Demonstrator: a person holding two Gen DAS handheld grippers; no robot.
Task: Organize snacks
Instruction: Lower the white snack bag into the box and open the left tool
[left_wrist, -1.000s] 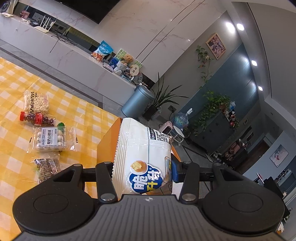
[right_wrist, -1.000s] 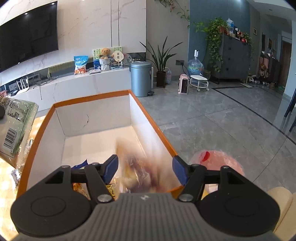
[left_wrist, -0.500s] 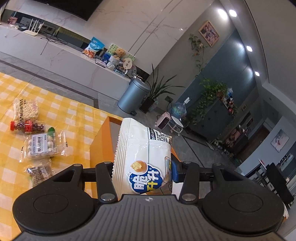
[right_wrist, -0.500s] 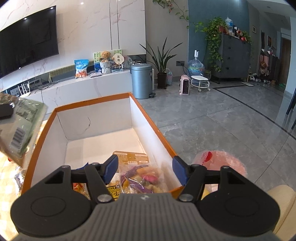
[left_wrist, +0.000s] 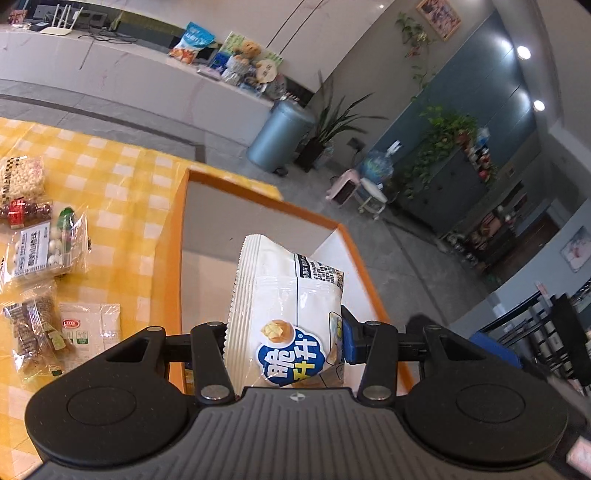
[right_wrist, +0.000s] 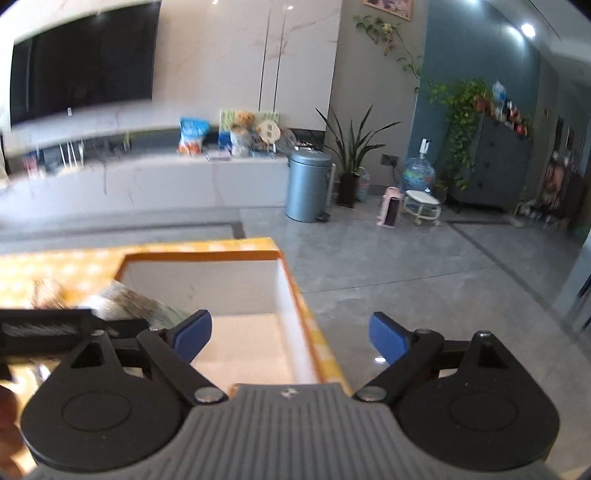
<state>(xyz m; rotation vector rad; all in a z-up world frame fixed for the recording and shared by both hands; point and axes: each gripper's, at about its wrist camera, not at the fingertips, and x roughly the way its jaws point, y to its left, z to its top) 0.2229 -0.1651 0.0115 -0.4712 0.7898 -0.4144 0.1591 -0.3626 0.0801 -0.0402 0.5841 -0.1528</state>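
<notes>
The white crisp bag stands upright, long axis pointing away, clamped in the left gripper tilted down over the orange-rimmed box. The right gripper, jaws just opening, spreads empty above the box.

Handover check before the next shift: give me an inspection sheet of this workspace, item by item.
Surface: yellow checked tablecloth.
Job's things: orange-rimmed box at the table's edge; white snack bag above it; five snack packets lying left of the box.
Clutter: nothing seen.
Grippers: left gripper shut on the white snack bag; right gripper open, its jaws have just been opening, nothing between them.
Cables: nothing seen on the table.
Surroundings: grey bin, potted plant, television.
</notes>
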